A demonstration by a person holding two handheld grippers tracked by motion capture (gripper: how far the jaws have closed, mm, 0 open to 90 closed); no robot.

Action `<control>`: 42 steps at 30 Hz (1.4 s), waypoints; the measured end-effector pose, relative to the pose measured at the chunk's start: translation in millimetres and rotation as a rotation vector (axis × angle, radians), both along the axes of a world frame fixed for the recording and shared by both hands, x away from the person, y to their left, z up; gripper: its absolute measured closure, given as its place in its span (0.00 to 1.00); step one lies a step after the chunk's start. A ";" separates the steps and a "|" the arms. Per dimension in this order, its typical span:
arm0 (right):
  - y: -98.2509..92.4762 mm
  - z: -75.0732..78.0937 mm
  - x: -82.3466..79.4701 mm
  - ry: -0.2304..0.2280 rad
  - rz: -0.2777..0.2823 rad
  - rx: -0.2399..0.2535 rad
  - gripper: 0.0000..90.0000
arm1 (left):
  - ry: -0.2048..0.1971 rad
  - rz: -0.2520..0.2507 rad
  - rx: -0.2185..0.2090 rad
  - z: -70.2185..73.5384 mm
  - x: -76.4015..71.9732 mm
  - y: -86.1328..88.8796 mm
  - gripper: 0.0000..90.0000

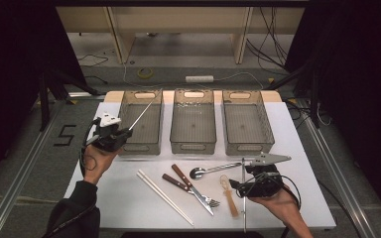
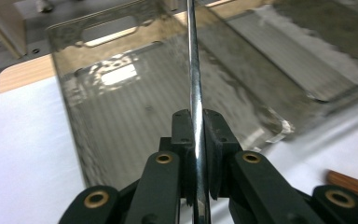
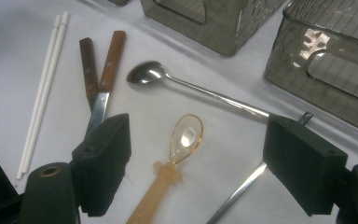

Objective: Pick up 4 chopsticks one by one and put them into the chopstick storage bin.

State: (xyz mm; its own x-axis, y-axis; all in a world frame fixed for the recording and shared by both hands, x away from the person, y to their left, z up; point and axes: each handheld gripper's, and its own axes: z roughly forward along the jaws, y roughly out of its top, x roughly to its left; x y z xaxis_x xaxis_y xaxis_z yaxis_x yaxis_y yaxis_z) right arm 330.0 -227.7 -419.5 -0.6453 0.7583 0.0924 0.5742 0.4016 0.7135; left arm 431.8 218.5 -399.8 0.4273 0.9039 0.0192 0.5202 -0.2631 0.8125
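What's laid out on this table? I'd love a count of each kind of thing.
Bins: 3
White chopsticks: 2
Metal chopsticks: 2, one gripped in the left tool, one lying on the table
Spoons: 2, a metal spoon and an amber spoon
Knife: 1
Fork: 1
Total: 11

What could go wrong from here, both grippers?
1. The left gripper clamps the metal chopstick near one end; the long free end may swing or hit the left bin's rim.
2. The open right gripper straddles the orange spoon, with another metal chopstick close; it may catch both.
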 end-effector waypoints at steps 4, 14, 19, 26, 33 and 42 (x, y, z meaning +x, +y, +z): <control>0.3 -1.6 -1.2 0.007 0.001 -0.003 0.26 | 0.014 0.052 -0.006 -5.1 13.3 4.4 0.93; -0.4 -4.4 -2.2 0.014 0.006 -0.008 0.26 | 0.071 0.130 -0.003 -16.4 37.0 12.9 0.92; 0.1 -4.8 -2.2 0.014 0.009 -0.009 0.27 | 0.096 0.157 -0.011 -22.3 44.4 17.2 0.92; 1.3 -5.5 -1.9 0.019 0.016 -0.012 0.27 | 0.123 0.183 -0.018 -26.0 52.9 14.0 0.92; 0.1 -5.5 -1.5 0.019 0.016 -0.008 0.27 | 0.146 0.218 -0.037 -26.9 58.8 12.1 0.65; -1.8 -5.7 0.2 0.023 0.008 -0.022 0.27 | 0.122 0.156 -0.131 -7.6 43.0 9.8 0.41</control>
